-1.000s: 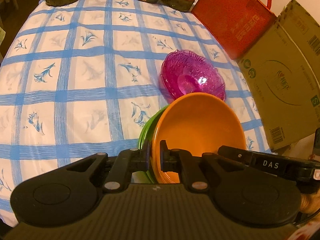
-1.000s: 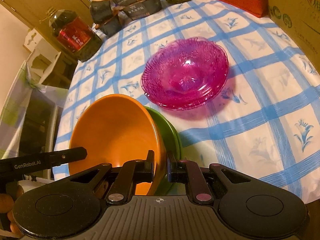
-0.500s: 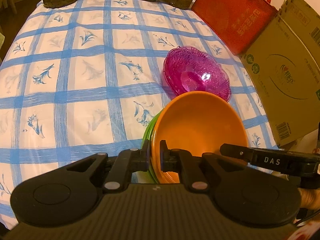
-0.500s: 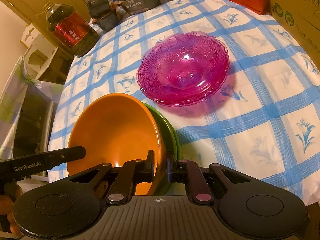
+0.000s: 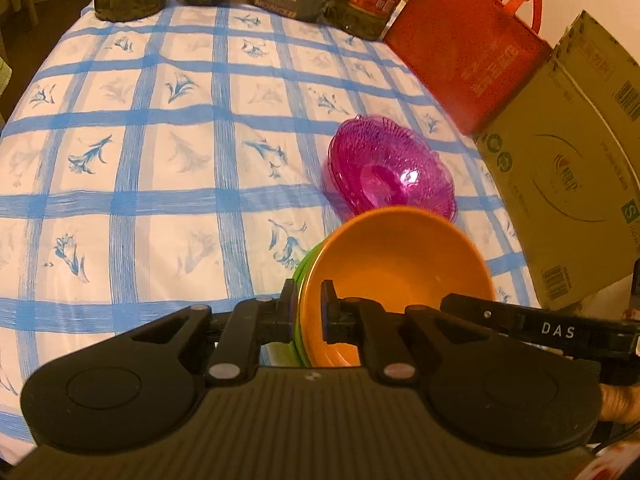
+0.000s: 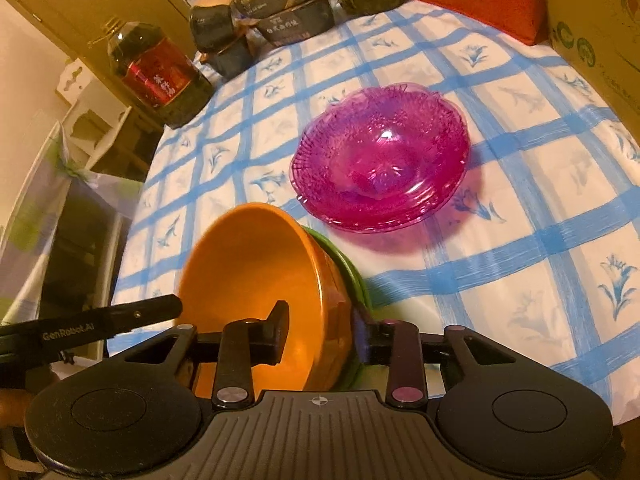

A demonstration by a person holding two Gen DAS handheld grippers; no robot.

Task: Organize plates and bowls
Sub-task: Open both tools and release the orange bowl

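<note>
Tabletop (image 5: 168, 168) in blue-checked cloth

We see pink bowls (image 6: 380, 168) resting on it; beyond them, oil bottles (image 6: 158, 76) and food boxes (image 6: 296, 20) line its far edge.

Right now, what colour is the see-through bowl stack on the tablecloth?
Bright pink bowl stack, seen best in the right wrist view.

Warm, yellowish indoor light, fairly dim, tints both fisheye views amber. A small bright glare spot sits in the pink glass bowl (image 5: 391, 174) (image 6: 382, 160), which casts a soft pink shadow on the checked tablecloth (image 5: 168, 184) (image 6: 532, 216) toward the near side. The orange bowl (image 5: 396, 264) (image 6: 256, 276) glows, its rim slightly blurred. Straight grid lines bow strongly toward the edges, and the corners fall dark. Far bottles and boxes look soft and grainy.
</note>
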